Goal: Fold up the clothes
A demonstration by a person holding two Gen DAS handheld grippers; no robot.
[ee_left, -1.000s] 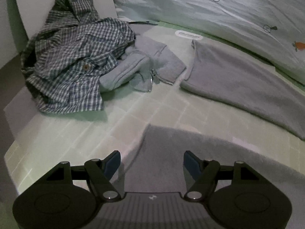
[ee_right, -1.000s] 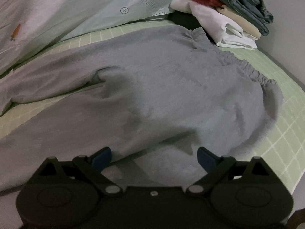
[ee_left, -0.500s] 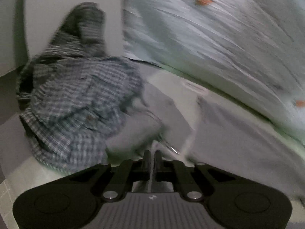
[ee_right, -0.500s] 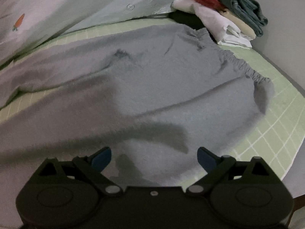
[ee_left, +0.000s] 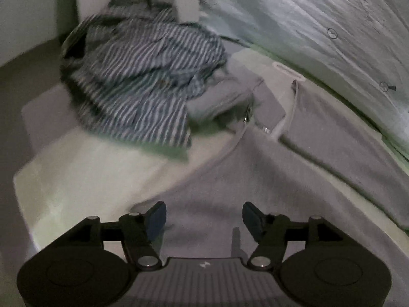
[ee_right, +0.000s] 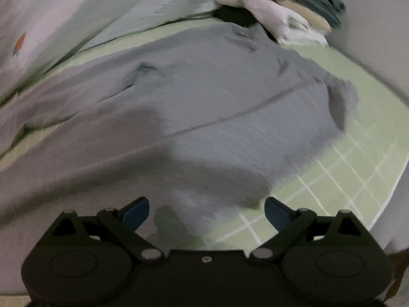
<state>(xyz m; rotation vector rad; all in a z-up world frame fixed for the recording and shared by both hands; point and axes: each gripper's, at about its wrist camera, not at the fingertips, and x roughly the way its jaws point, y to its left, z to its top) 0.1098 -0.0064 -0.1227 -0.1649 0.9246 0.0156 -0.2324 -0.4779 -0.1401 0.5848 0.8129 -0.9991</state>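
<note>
A green checked mat (ee_right: 358, 158) covers the bed, and most of it is taken up by the grey trousers (ee_right: 204, 97), spread flat ahead of both pairs of tongs. In the right wrist view the waist end lies ahead and to the right of the right tongs (ee_right: 206, 211), its gathered band near the mat's edge, while the legs run off to the left. Beyond the trousers a pale quilt (ee_left: 319, 25) rises, behind both tools.

Ahead and to the left of the left tongs (ee_left: 204, 217) sits a crumpled checked shirt (ee_left: 138, 87), blurred, with a small grey garment (ee_left: 230, 94) just beside it on its right. One grey trouser leg (ee_left: 345, 140) lies ahead and to the right of these tongs; another stretch of grey cloth lies directly under them. Far ahead and right of the right tongs is a stack of folded clothes (ee_right: 288, 12).

The left tongs have just been opening: their blue pads stand apart above the grey cloth, gripping nothing. The right tongs are spread wide too, nothing between the pads.
</note>
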